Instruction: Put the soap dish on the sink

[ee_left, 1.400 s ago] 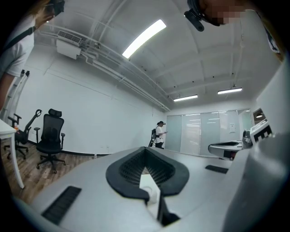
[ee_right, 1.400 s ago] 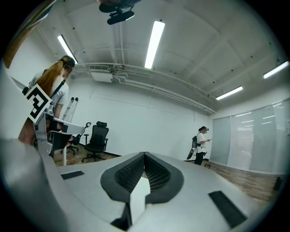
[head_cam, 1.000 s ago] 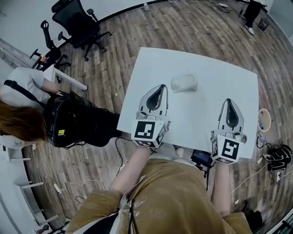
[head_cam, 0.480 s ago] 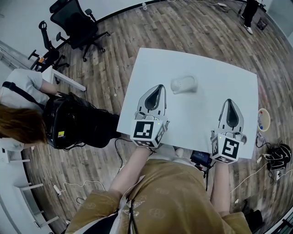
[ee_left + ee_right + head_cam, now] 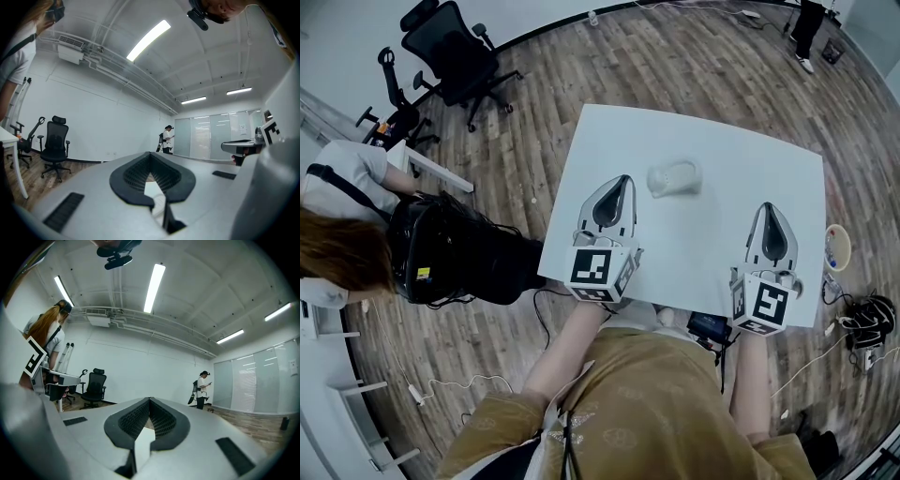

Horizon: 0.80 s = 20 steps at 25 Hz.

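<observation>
A small white rounded soap dish lies on the white table, near its middle. My left gripper rests level over the table's near left part, its tips just left of the dish and a little short of it, not touching. The right gripper lies level over the near right part, well clear of the dish. Both pairs of jaws are shut with nothing between them, as the left gripper and right gripper show in their own views. The dish shows in neither gripper view.
A seated person with a black backpack is close to the table's left side, beside a small white desk. Black office chairs stand at the far left. A bowl and cables lie on the floor at right.
</observation>
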Each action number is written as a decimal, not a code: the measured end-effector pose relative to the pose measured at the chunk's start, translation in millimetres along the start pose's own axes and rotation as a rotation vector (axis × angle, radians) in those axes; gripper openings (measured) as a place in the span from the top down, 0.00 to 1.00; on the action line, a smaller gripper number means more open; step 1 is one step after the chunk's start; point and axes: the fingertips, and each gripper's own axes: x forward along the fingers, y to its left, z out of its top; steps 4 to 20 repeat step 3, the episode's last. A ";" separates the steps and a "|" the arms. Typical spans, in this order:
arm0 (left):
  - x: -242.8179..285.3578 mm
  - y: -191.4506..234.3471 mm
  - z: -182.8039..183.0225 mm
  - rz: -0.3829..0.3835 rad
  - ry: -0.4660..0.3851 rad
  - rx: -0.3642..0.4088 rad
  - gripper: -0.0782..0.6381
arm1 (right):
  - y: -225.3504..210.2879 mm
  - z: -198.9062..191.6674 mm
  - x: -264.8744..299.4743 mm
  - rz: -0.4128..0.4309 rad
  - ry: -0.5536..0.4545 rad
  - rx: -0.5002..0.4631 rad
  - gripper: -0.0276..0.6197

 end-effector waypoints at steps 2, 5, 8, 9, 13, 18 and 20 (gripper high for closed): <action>0.9 0.0 0.8 0.000 0.000 0.000 0.88 | -1.0 0.3 1.0 -0.001 0.003 -0.001 0.94; 1.2 0.1 1.2 0.000 0.001 0.001 0.88 | -1.3 0.3 1.5 -0.002 0.004 -0.001 0.94; 1.2 0.1 1.2 0.000 0.001 0.001 0.88 | -1.3 0.3 1.5 -0.002 0.004 -0.001 0.94; 1.2 0.1 1.2 0.000 0.001 0.001 0.88 | -1.3 0.3 1.5 -0.002 0.004 -0.001 0.94; 1.2 0.1 1.2 0.000 0.001 0.001 0.88 | -1.3 0.3 1.5 -0.002 0.004 -0.001 0.94; 1.2 0.1 1.2 0.000 0.001 0.001 0.88 | -1.3 0.3 1.5 -0.002 0.004 -0.001 0.94; 1.2 0.1 1.2 0.000 0.001 0.001 0.88 | -1.3 0.3 1.5 -0.002 0.004 -0.001 0.94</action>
